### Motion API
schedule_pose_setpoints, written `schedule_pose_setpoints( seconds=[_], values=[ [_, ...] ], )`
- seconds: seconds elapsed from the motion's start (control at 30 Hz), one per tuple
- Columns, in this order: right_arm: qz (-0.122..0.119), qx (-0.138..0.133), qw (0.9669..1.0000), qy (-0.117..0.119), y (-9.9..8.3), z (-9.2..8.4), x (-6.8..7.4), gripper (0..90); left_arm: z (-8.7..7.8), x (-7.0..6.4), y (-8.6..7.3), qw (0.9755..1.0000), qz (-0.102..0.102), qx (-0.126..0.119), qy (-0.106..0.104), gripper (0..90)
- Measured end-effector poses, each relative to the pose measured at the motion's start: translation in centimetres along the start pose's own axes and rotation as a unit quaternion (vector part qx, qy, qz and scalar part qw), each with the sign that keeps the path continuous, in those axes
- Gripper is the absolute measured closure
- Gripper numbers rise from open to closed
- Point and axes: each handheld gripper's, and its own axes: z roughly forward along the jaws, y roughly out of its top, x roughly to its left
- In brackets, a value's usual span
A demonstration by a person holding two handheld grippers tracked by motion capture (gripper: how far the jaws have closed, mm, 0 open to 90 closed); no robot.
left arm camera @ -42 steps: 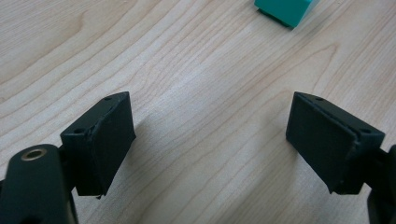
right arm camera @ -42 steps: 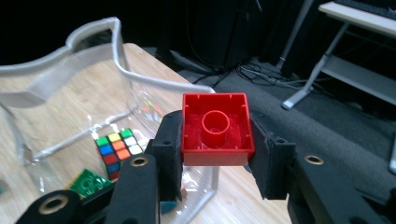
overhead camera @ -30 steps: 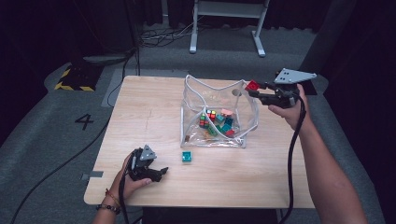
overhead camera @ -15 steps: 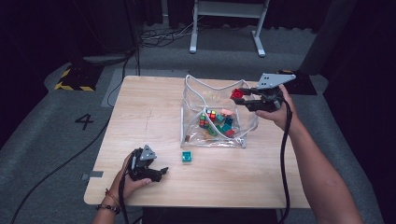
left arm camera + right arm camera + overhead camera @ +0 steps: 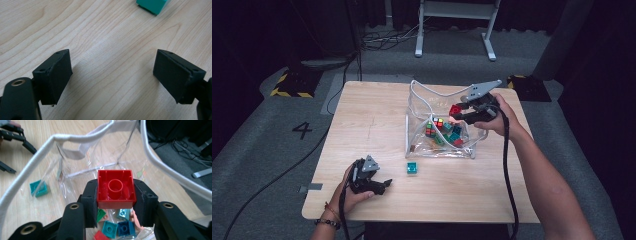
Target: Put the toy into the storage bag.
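Bricks fill clear bag; right tongs clamp red brick above.

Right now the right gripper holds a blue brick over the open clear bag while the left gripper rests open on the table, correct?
Not quite: the brick in the right gripper is red, as the right gripper view shows. It is over the clear bag, and the left gripper rests open on the table.

Open bag mouth clear; white rim flanks it.
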Motion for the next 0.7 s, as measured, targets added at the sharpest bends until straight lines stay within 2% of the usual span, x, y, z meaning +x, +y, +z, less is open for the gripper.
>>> schedule_pose_setpoints(
  seconds=[0.2, 0.3, 0.33, 0.43, 0.47, 0.53, 0.7],
  values=[
    [-0.010, 0.047, 0.9988, 0.012, 0.3, 1.3, 0.0, 59.1, 0.0, 0.0, 0.0, 1.0000, 0.000, 0.000, 0.000, 15.5],
    [-0.018, 0.059, 0.9980, 0.016, 0.4, 1.7, -0.1, 59.1, 0.0, 0.0, 0.0, 1.0000, 0.000, 0.000, 0.000, 15.5],
    [-0.020, 0.079, 0.9965, 0.017, 0.5, 2.1, -0.1, 59.1, 0.0, 0.0, 0.0, 1.0000, 0.000, 0.000, 0.000, 15.5],
    [-0.019, 0.101, 0.9945, 0.020, 0.5, 2.7, -0.1, 59.1, 0.0, 0.0, 0.0, 1.0000, 0.000, 0.000, 0.000, 15.5],
    [-0.017, 0.106, 0.9941, 0.017, 0.6, 2.8, -0.1, 59.1, 0.0, 0.0, 0.0, 1.0000, 0.000, 0.000, 0.000, 15.5],
    [-0.028, 0.115, 0.9928, 0.022, 0.6, 3.1, -0.2, 59.1, 0.0, 0.0, 0.0, 1.0000, 0.000, 0.000, 0.000, 15.5],
    [-0.028, 0.146, 0.9887, 0.021, 0.6, 3.7, -0.2, 59.1, 0.0, 0.0, 0.0, 1.0000, 0.000, 0.000, 0.000, 15.5]
  ],
)
